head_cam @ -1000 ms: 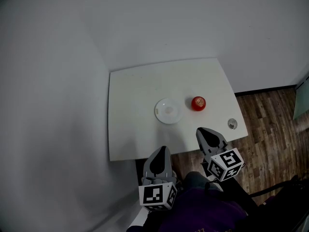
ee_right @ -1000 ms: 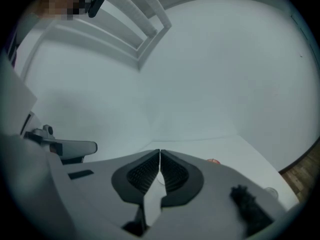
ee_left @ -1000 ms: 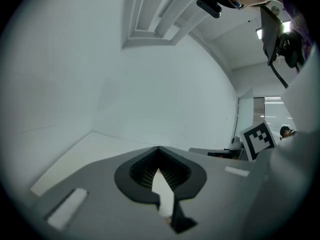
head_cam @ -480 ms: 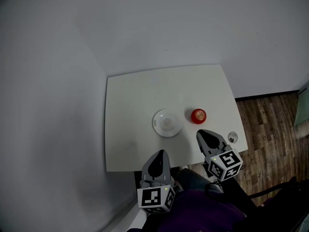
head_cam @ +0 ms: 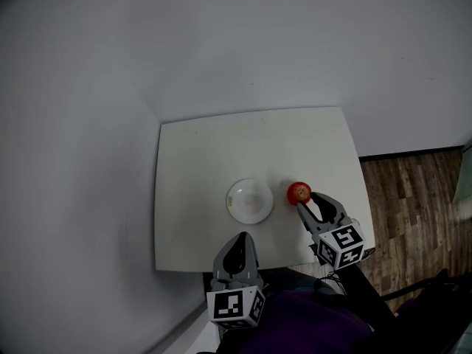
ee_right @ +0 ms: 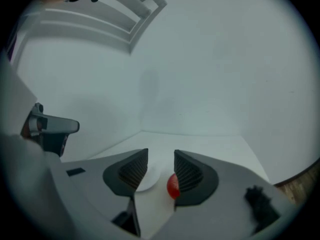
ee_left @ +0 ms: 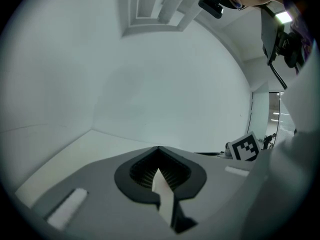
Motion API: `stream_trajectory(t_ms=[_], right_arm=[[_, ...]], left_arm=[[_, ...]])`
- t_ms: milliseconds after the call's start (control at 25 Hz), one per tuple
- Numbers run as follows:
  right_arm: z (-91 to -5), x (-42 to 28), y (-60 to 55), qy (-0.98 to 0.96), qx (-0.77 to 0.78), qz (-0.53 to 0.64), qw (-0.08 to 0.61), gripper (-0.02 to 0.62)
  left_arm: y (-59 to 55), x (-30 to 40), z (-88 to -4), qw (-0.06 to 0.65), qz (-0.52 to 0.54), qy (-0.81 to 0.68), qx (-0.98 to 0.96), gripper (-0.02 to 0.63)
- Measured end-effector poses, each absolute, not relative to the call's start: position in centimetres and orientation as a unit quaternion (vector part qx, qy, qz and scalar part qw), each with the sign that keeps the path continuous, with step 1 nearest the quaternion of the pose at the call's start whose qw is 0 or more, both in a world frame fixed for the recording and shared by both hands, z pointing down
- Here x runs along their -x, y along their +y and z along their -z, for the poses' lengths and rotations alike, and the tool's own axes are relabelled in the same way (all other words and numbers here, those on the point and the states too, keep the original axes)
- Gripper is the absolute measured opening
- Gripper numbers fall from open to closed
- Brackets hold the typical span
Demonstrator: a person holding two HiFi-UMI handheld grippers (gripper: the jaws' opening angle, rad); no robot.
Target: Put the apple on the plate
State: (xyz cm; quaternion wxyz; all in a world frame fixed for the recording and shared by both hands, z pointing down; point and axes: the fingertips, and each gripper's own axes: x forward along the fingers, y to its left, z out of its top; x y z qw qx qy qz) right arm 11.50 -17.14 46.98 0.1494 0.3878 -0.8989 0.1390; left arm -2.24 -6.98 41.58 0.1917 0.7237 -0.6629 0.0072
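Nearest of all, at the bottom edge of the head view, the person's dark purple clothing point(head_cam: 310, 330) is filling the space between the two tools. Just beyond it, the left gripper point(head_cam: 240, 236) is hovering over the near edge of the white table point(head_cam: 214, 150), pointing away towards the far wall. Its own view shows its jaws lying closed, the tips meeting in a point with nothing caught in them.

A little farther out and to the right, the right gripper point(head_cam: 310, 200) is reaching over the table's near right part. Its jaws have just been opening and are now standing moderately apart, with a clear gap of tabletop showing between the ribbed pads. Neither pad is pressing on anything.

The red apple point(head_cam: 299, 192) is sitting on the table right at the tips of the right gripper. In the right gripper view it is showing low in the gap, partly hidden behind the inner edge of one jaw.

Just to the left of the apple, near it but apart, the small white plate point(head_cam: 233, 199) is lying flat and bare on the table.

Past these, the tabletop is running on to its far edge, where the pale grey wall point(head_cam: 258, 43) is rising behind it and along the left. Dark wooden floor point(head_cam: 413, 198) is showing to the right of the table.
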Motion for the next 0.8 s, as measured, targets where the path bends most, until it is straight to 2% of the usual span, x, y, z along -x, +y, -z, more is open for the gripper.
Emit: stream_trajectory(t_ms=[320,800], right_arm=[[-53.1,-11.8,-20.4,-0.893,-0.375,-0.12,0.217,0.206],[-56.4,-11.9,-20.9,-0.882,-0.363,-0.118,0.276,0.298]], left_arm=[[-9.2,3.4,-44.5,0.197,-0.011,-0.676,-0.71,0.008],[-9.7,4.4,-43.3,0.191,-0.022,-0.675,-0.712,0.008]])
